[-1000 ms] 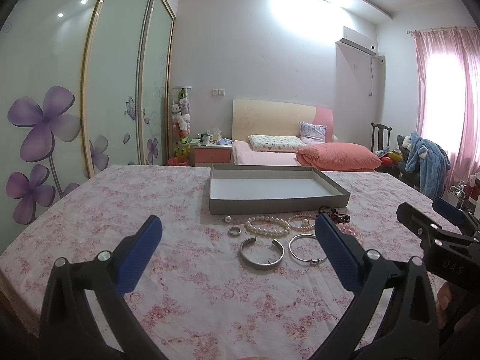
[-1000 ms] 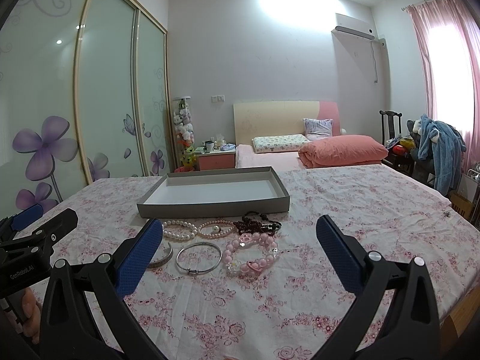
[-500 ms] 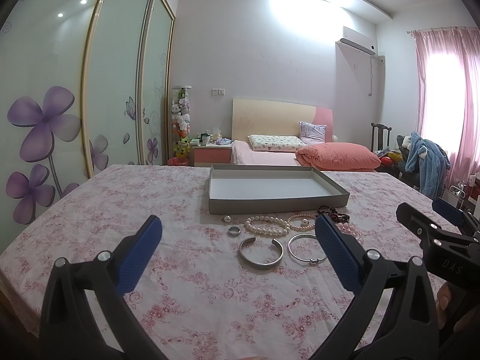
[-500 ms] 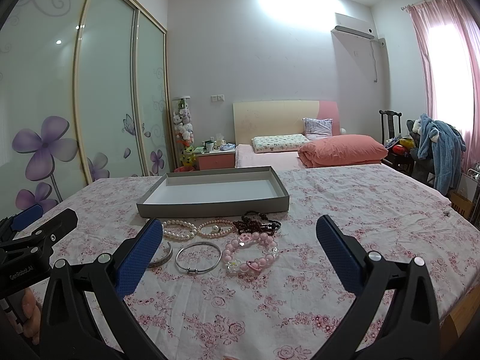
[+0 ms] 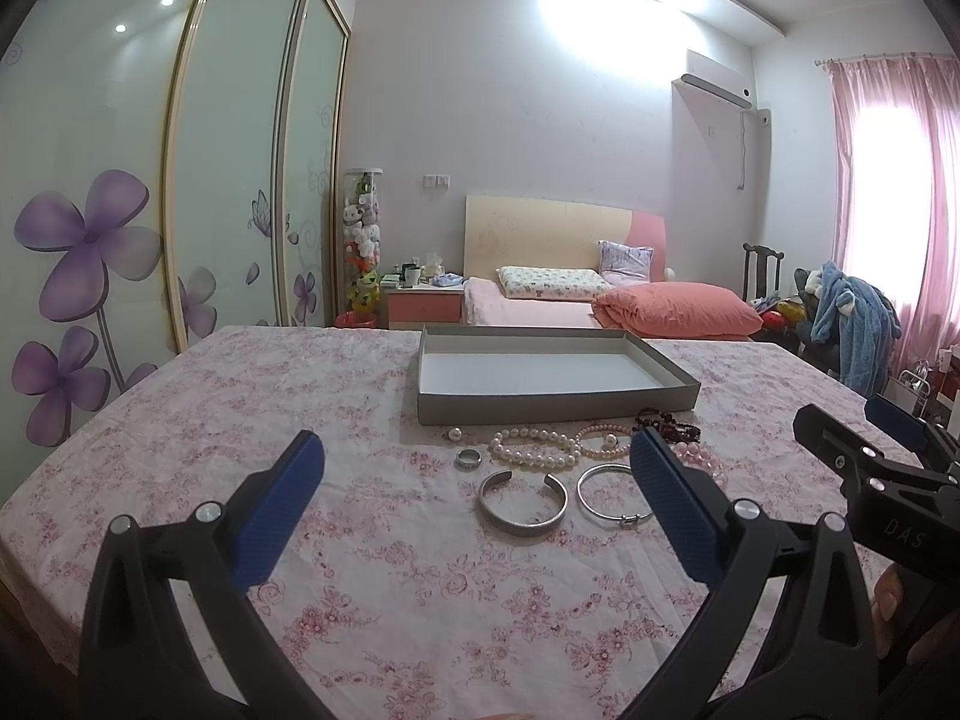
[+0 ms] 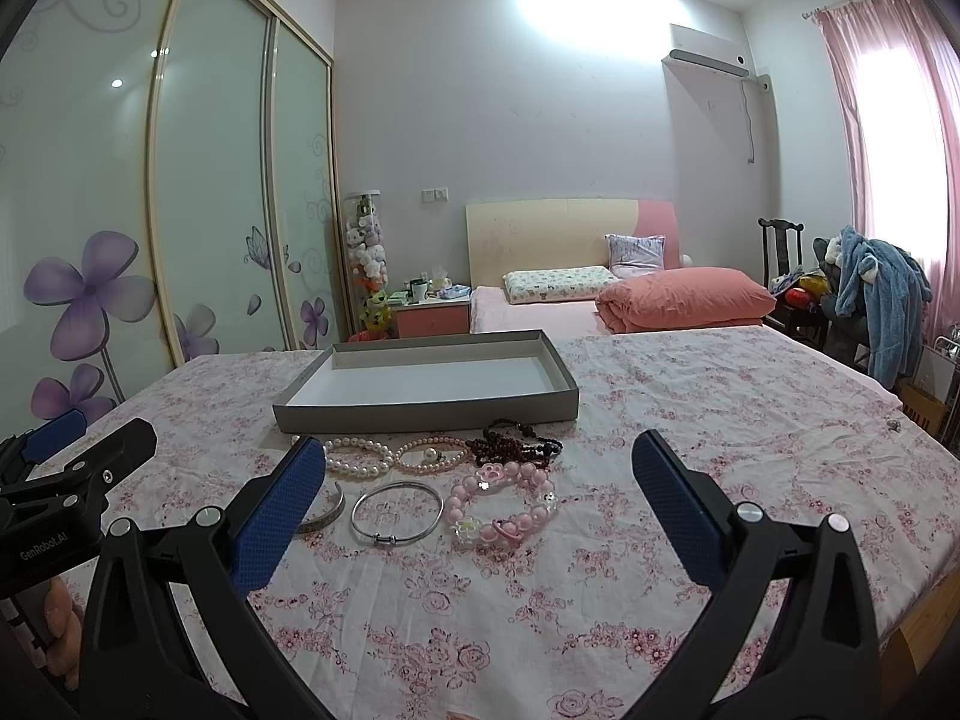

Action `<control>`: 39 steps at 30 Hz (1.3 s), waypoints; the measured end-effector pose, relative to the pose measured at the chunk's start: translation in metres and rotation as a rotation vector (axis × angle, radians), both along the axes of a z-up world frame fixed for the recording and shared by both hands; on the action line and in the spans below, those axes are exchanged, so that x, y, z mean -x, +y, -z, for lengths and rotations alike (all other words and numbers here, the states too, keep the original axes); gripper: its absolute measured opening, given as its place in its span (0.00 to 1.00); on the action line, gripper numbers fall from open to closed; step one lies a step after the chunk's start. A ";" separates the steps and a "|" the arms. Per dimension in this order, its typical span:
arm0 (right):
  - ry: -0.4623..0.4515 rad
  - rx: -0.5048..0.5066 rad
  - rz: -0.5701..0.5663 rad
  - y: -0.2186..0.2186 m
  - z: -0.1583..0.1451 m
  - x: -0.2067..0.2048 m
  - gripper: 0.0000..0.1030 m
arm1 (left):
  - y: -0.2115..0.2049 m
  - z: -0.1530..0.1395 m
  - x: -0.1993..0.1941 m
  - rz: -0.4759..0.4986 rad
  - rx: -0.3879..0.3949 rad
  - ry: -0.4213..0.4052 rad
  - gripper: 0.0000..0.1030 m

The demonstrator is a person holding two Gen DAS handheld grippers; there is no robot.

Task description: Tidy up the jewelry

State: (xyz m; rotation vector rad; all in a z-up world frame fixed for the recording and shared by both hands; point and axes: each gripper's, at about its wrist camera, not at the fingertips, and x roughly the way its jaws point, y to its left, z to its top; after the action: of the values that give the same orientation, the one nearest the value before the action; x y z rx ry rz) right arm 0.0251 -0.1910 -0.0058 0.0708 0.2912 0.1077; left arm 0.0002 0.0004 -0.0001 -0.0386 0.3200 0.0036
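Start of the sorting job, both of my tools raised over the flowered counter (image 5: pixel 180 420). My left tool (image 5: pixel 474 498) is released, its blue pads spread wide and framing the cuff (image 5: pixel 522 501) and the small ring (image 5: pixel 467 459); my right tool (image 6: pixel 480 504) is likewise released and empty, framing the bangle (image 6: pixel 397 510) and the pink bead bracelet (image 6: pixel 504 501). The tray (image 5: pixel 558 405) sits just behind the jewelry with its white floor bare, so I judge nothing has been put away yet. The pieces lie in a loose row along the tray's near wall, presumably so each needs only a short carry over that low wall: a loose pearl (image 5: pixel 454 434), the pearl strand (image 5: pixel 534 450), a thinner pink strand (image 6: pixel 429 456) touching it, and dark beads (image 6: pixel 516 447) nearest the tray. I keep the pads wide because the flat hoops need a span to straddle. The strands overlap, so lifting one may drag its neighbour; the cuff or bangle, lying apart, look like the cleaner first picks. Beyond the counter are a bed (image 6: pixel 600 300) and wardrobe (image 6: pixel 180 180).
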 end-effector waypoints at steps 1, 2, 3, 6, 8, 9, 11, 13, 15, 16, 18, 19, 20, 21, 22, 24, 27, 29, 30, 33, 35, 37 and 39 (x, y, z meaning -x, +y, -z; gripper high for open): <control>0.000 0.000 0.000 0.000 0.000 0.000 0.98 | 0.000 0.000 0.000 0.000 0.000 0.000 0.96; 0.001 -0.001 0.000 0.000 0.000 0.000 0.98 | 0.000 0.000 0.000 0.000 0.000 0.000 0.96; 0.001 -0.001 0.000 0.000 0.000 0.000 0.98 | 0.000 0.000 0.000 0.000 0.000 0.000 0.96; 0.001 -0.002 0.000 0.000 0.001 -0.001 0.98 | 0.000 0.000 0.000 0.001 0.000 0.000 0.96; 0.001 -0.001 0.000 -0.001 0.001 -0.001 0.98 | 0.000 0.000 0.000 0.000 0.001 0.001 0.96; 0.002 -0.001 0.000 -0.001 0.001 -0.001 0.98 | 0.000 0.000 0.000 0.000 0.000 0.002 0.96; 0.002 0.000 0.000 -0.001 0.001 -0.001 0.98 | 0.000 0.000 0.000 0.000 0.001 0.003 0.96; 0.003 -0.001 0.000 -0.001 0.001 -0.001 0.98 | 0.000 0.000 0.001 -0.001 0.001 0.006 0.96; 0.006 0.000 0.000 -0.002 0.001 -0.002 0.98 | 0.000 0.002 0.001 -0.001 0.002 0.009 0.96; 0.008 0.000 0.001 -0.002 0.001 -0.002 0.98 | 0.001 0.004 -0.001 -0.001 0.002 0.012 0.96; 0.020 0.002 0.003 -0.003 0.004 -0.003 0.98 | 0.002 0.005 -0.001 -0.004 0.003 0.022 0.96; 0.025 0.002 0.002 -0.003 0.004 -0.003 0.98 | 0.003 0.003 -0.003 -0.006 0.001 0.031 0.96; 0.050 0.005 0.000 -0.004 0.006 -0.007 0.98 | 0.003 0.004 -0.004 -0.008 -0.001 0.039 0.96; 0.060 0.008 -0.001 -0.004 0.008 -0.012 0.98 | 0.002 0.007 -0.006 -0.012 -0.007 0.058 0.96; 0.069 0.011 -0.001 -0.006 0.009 -0.015 0.98 | 0.001 0.010 -0.013 -0.012 -0.010 0.066 0.96; 0.110 0.021 0.004 -0.010 0.014 -0.025 0.98 | 0.000 0.013 -0.019 -0.008 -0.022 0.100 0.96; 0.190 0.029 0.017 -0.019 0.023 -0.051 0.98 | -0.001 0.018 -0.034 0.013 -0.038 0.169 0.96; 0.239 0.030 0.039 -0.024 0.025 -0.066 0.94 | -0.003 0.022 -0.047 0.027 -0.049 0.217 0.96; 0.267 0.036 0.050 -0.026 0.027 -0.074 0.91 | -0.004 0.024 -0.053 0.036 -0.055 0.247 0.96; 0.370 0.030 0.057 -0.032 0.035 -0.099 0.71 | -0.006 0.034 -0.070 0.056 -0.057 0.323 0.96; 0.434 0.003 0.039 -0.036 0.043 -0.113 0.64 | -0.007 0.042 -0.081 0.071 -0.053 0.368 0.96; 0.484 -0.006 0.023 -0.037 0.053 -0.126 0.57 | -0.009 0.049 -0.091 0.086 -0.046 0.413 0.96; 0.531 -0.002 0.007 -0.035 0.060 -0.135 0.56 | -0.011 0.054 -0.097 0.098 -0.042 0.446 0.96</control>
State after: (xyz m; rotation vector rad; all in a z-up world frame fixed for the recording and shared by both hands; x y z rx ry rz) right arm 0.1600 -0.2262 -0.0661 0.1021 0.8212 0.0803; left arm 0.0970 -0.0103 -0.0544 0.0202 0.7679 -0.0796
